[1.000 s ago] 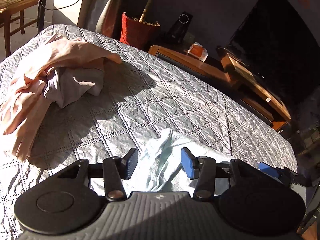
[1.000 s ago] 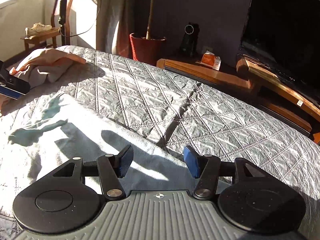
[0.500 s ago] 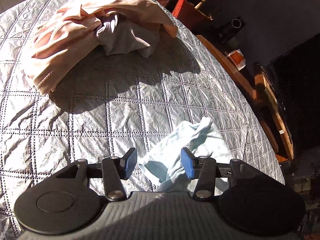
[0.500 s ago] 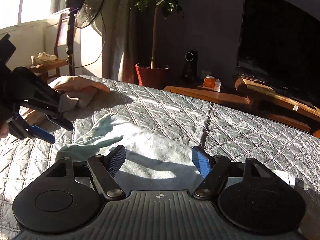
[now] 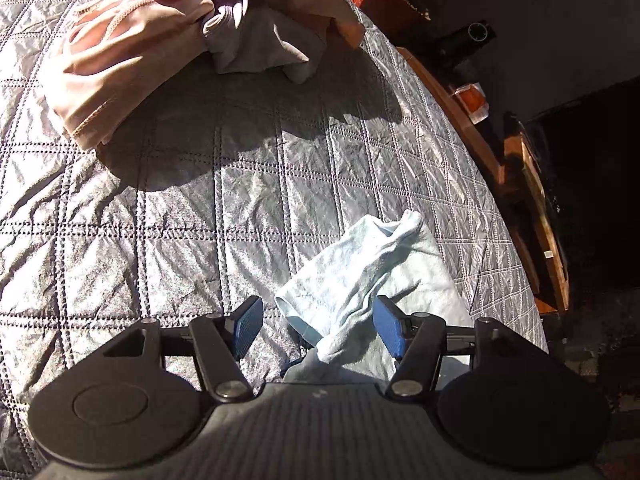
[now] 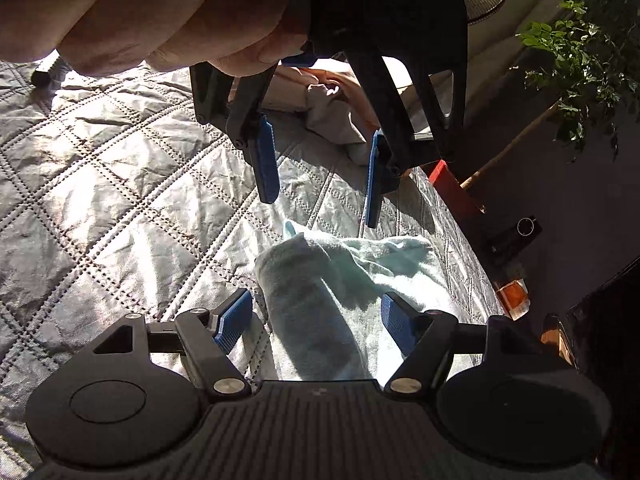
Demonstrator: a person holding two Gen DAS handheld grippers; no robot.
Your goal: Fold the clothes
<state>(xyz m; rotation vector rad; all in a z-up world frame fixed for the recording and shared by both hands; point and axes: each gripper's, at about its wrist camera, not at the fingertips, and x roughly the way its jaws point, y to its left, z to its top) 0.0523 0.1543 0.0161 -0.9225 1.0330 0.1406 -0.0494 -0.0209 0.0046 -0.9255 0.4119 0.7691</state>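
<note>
While both tongs hover over the bed, left tongs spreading and right tongs narrowing around the unpinched light blue garment, a shallow bite could slip off its bunched fold.

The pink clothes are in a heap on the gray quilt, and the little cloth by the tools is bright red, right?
Not quite. The pink clothes do lie in a heap on the gray quilt, but the little cloth by the tools is pale blue, not red. The left wrist view shows it clearly, and the right wrist view shows the same pale cloth.
</note>
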